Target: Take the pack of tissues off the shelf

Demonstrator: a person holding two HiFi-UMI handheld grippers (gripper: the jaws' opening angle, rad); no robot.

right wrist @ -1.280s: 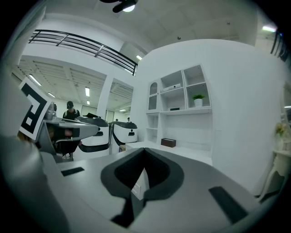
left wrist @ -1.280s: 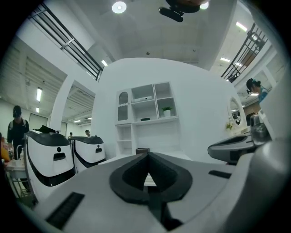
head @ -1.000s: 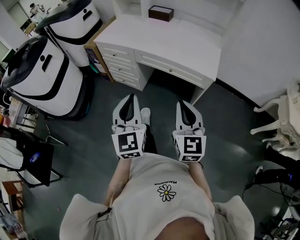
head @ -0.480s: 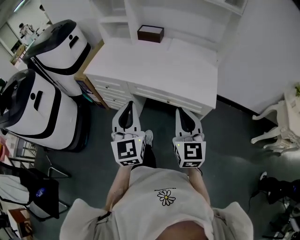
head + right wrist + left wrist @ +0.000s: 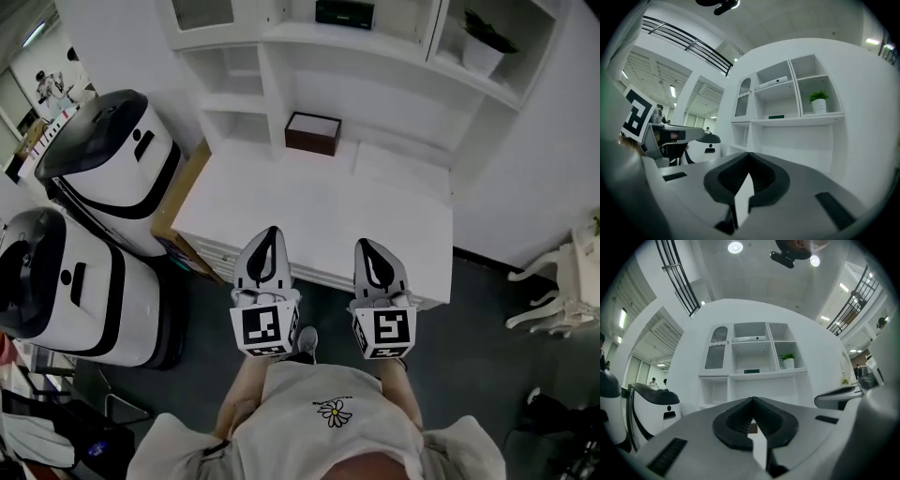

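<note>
A dark green pack of tissues (image 5: 345, 12) lies on the white hutch's middle shelf (image 5: 375, 42), above the desk. It shows small in the left gripper view as the pack (image 5: 751, 371) and in the right gripper view as the pack (image 5: 776, 116). My left gripper (image 5: 270, 234) and right gripper (image 5: 368, 246) are side by side over the desk's front edge, both pointing at the hutch. Both are shut with nothing in them and stay far from the pack. The left jaws (image 5: 752, 401) and the right jaws (image 5: 749, 155) meet at their tips.
A dark brown box (image 5: 314, 132) sits at the back of the white desk (image 5: 394, 216). A potted plant (image 5: 487, 42) stands in the right shelf bay. Two white machines with black trim (image 5: 108, 164) stand at the left. A white chair (image 5: 558, 300) is at the right.
The person has walked up to the desk. Both grippers moved forward from over the floor to over the desk's front edge. The hutch shelves and the green pack came into view.
</note>
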